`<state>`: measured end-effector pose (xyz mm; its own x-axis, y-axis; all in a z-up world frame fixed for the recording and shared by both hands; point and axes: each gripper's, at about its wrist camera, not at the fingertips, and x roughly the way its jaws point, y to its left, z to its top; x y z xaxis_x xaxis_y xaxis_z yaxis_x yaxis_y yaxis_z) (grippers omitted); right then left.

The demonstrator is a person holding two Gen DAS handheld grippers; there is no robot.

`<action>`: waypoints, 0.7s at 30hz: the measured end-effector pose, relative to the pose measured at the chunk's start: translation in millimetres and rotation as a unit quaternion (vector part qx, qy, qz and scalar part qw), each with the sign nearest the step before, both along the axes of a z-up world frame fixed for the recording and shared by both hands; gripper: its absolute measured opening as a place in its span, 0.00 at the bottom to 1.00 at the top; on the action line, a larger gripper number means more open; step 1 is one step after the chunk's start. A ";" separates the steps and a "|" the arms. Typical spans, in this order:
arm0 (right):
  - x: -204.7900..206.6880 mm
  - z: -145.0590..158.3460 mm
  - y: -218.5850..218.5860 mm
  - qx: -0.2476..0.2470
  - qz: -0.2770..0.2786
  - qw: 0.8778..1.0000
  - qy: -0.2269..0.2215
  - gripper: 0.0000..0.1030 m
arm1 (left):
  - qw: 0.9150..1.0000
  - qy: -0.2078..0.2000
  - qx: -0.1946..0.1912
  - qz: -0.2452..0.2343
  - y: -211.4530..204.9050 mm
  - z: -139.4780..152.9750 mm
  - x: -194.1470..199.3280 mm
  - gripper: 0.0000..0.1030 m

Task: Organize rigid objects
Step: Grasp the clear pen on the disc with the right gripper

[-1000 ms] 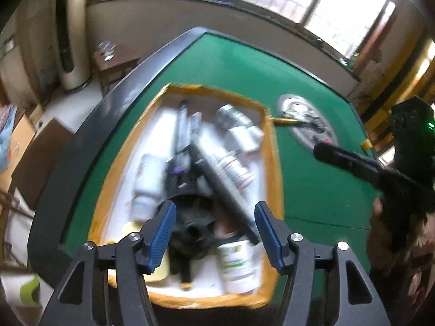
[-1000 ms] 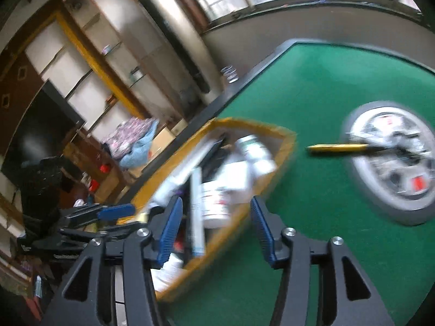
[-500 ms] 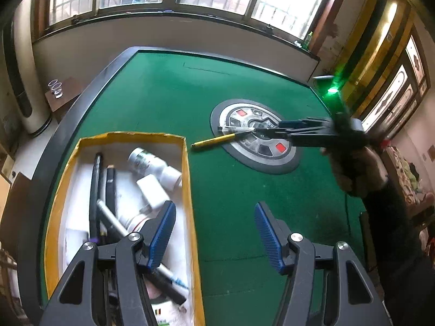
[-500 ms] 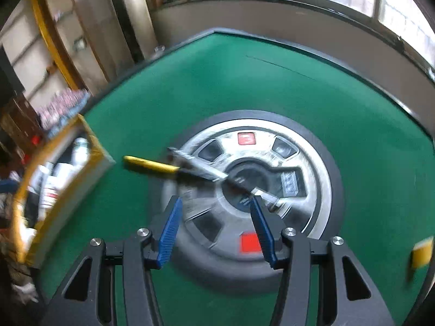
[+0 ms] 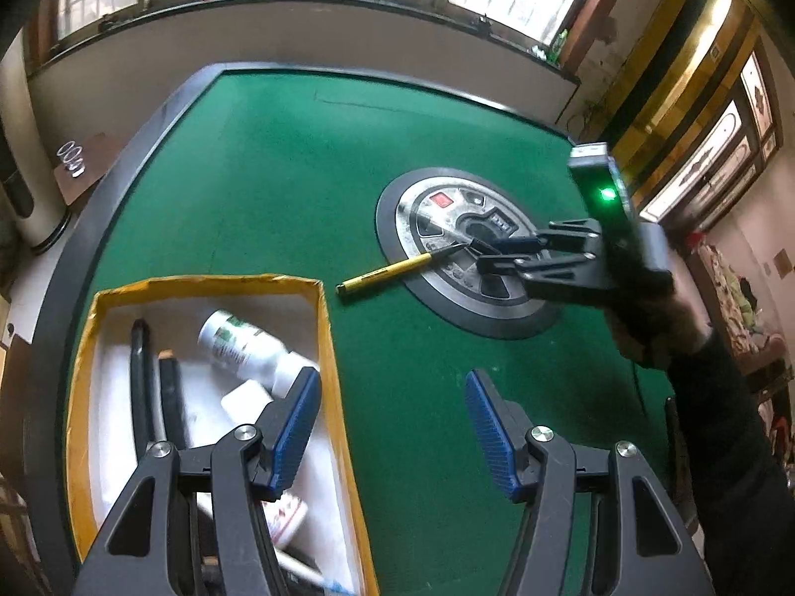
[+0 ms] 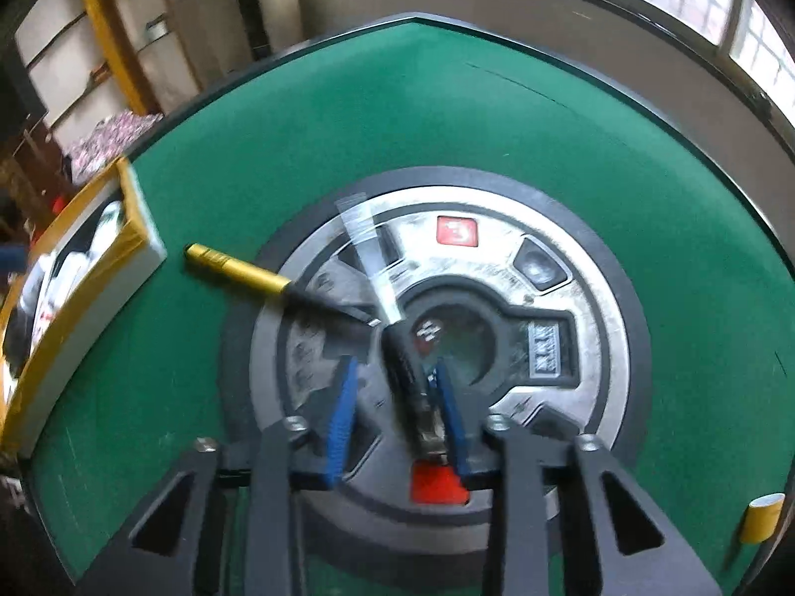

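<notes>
A yellow-taped box [image 5: 323, 328] at the table's left holds white bottles [image 5: 238, 342], black pens and other items; its corner shows in the right wrist view [image 6: 134, 228]. A gold-and-black pen [image 5: 387, 273] [image 6: 238, 268] lies from the green felt onto the round centre panel [image 5: 447, 293] [image 6: 586, 308]. A black pen with a clear cap [image 6: 402, 347] lies on the panel between the fingers of my right gripper [image 6: 395, 412] [image 5: 502, 253], whose jaws stand narrowed around it with a gap on the left side. My left gripper [image 5: 392, 427] is open and empty above the box's right edge.
The green felt table [image 5: 278, 159] has a black rim. A roll of yellow tape [image 6: 760, 521] sits near the right edge. A small side table with glasses [image 5: 74, 159] stands beyond the left rim, with windows behind.
My right gripper swung from the box to the centre panel, dropped low over the black pen and narrowed its jaws. My left gripper pulled back from the box.
</notes>
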<state>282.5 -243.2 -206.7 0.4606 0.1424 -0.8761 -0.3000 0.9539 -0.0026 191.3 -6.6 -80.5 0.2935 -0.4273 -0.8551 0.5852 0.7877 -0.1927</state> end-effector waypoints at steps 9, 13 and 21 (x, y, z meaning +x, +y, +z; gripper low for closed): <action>-52.4 2.6 10.3 0.024 -0.064 0.997 0.019 0.13 | 0.997 -0.005 0.060 -0.056 -60.2 -21.5 32.1 0.62; -92.2 2.0 2.2 0.065 -0.148 0.986 0.036 0.12 | 0.989 -0.031 0.117 -0.089 -93.5 -44.0 39.2 0.62; -124.2 -0.5 -8.1 0.125 -0.183 0.975 0.006 0.12 | 0.976 -0.093 0.161 -0.112 -119.1 -59.6 58.5 0.62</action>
<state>158.2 -251.3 -207.2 0.5101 0.1816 -0.8407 0.0613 0.9673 0.2461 249.8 -125.7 -140.1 0.3874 -0.2163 -0.8962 0.7507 0.6383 0.1704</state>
